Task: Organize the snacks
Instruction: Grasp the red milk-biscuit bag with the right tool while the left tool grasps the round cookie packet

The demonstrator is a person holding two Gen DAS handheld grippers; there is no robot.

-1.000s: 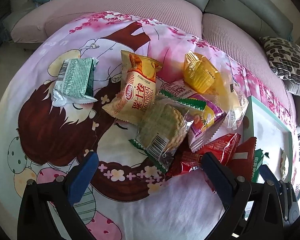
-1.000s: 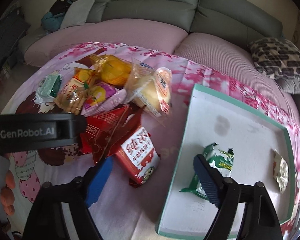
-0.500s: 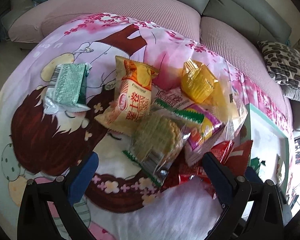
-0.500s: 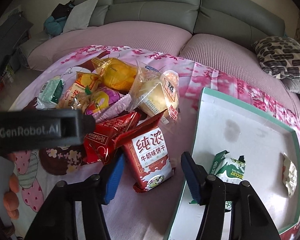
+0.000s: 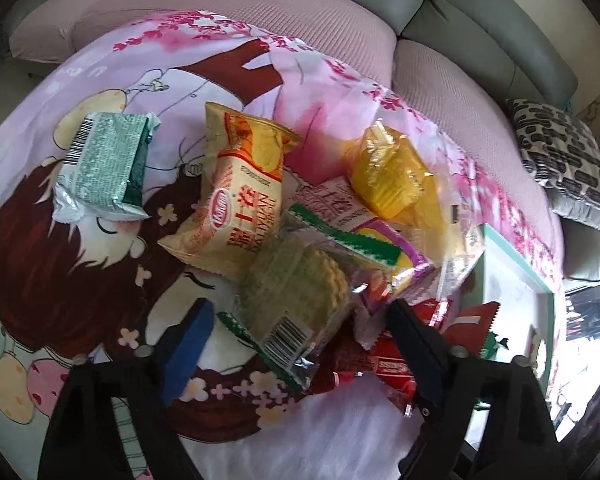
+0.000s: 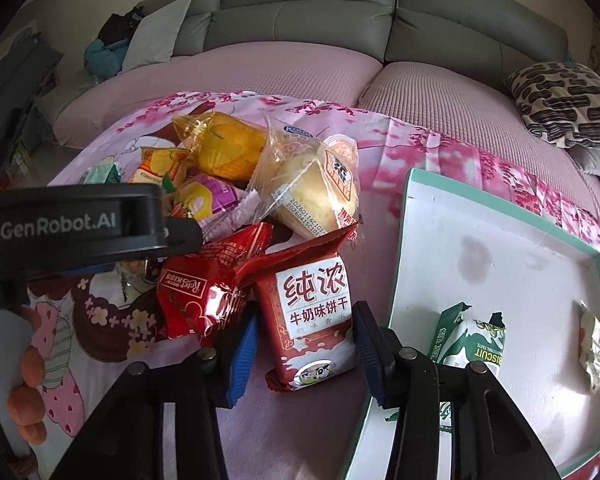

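Note:
A heap of snack packets lies on a pink cartoon-print cloth (image 5: 100,280). My left gripper (image 5: 300,336) straddles a clear packet of round biscuits with green edges (image 5: 296,296). Its jaws are closing, and both pads stand just off the packet. My right gripper (image 6: 304,354) straddles a red milk-biscuit packet (image 6: 312,316). Its jaws are closing too: the right pad is at the packet's edge and the left pad is a little apart. A white tray with a teal rim (image 6: 404,220) lies to the right and holds a green biscuit packet (image 6: 472,340) and a small pale wrapped snack (image 6: 592,340).
Around the heap are a green foil packet (image 5: 104,164), a yellow roll packet (image 5: 240,200), a yellow cake (image 5: 392,172), a shiny red packet (image 6: 204,288) and wrapped bread (image 6: 312,184). A grey sofa (image 6: 300,12) and patterned cushion (image 6: 564,104) stand behind. A person's fingers (image 6: 28,360) show at left.
My left gripper's jaws have narrowed around the clear biscuit packet. My right gripper has shifted left from the tray's edge onto the red milk-biscuit packet, and its jaws have narrowed.

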